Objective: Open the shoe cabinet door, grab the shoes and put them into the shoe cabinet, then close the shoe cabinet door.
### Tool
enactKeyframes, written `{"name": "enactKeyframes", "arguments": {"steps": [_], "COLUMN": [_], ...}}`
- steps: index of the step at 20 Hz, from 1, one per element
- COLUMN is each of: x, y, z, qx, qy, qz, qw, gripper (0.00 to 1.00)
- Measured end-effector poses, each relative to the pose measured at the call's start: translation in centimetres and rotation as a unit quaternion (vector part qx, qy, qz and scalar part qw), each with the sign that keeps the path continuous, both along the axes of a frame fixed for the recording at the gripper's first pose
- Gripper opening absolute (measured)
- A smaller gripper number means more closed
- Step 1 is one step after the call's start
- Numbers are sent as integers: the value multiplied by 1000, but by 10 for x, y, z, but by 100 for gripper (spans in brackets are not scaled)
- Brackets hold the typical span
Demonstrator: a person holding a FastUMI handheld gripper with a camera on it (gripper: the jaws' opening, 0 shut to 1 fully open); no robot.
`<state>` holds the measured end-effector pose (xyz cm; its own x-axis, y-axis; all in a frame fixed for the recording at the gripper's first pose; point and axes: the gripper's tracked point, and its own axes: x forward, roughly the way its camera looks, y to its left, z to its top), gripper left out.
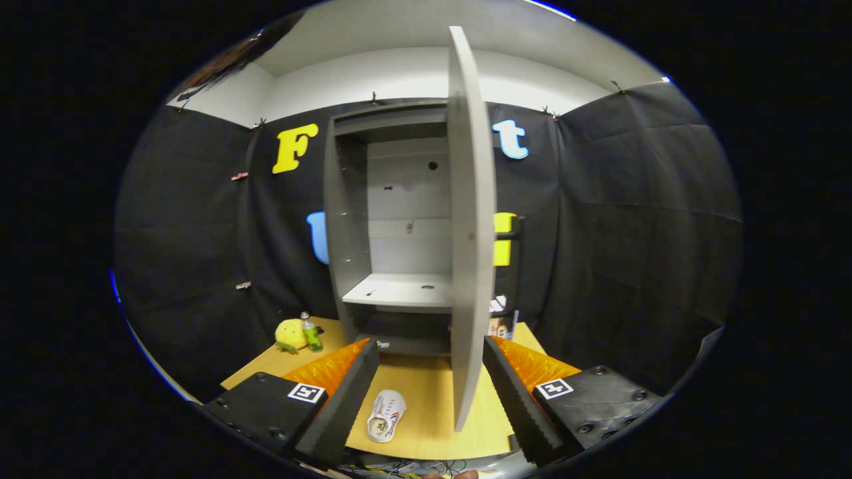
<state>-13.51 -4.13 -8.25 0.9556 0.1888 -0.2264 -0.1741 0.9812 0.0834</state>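
Even overhead light falls brightly on the open grey wooden cabinet door [471, 219] and the pale wooden table [426, 399], its lower compartment perhaps shadowed, while fisheye distortion bows straight edges and softens detail toward the rim.

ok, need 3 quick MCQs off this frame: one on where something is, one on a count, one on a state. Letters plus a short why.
1. Where does the shoe lie?
A. on the cabinet shelf
B. on the wooden table between the fingers
C. beside the plush toy

2. How many shoes lie on the table?
A. one
B. two
C. three

3. What state is the cabinet door in?
A. shut
B. swung open
C. taken off

Answers:
1 B: the shoe rests on the table, in the gap of the open gripper.
2 A: a single white shoe is seen there.
3 B: the door stands edge-on, and the shelf inside the cabinet shows bare.
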Motion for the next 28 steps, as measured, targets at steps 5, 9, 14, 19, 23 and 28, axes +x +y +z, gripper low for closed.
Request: {"name": "enactKeyframes", "arguments": {"steps": [5,9,14,19,23,28], "x": [-2,17,18,33,35,46], "y": [50,86,109,125,140,143], "z": [-83,-155,-252,-330,-389,-432], "qx": [26,38,42,41,47,36], "qy": [116,196,280,314,347,347], "qz": [43,47,47,34,28,17], "qw": [992,979,958,948,936,937], "gripper": [100,99,99,99,82,75]}}
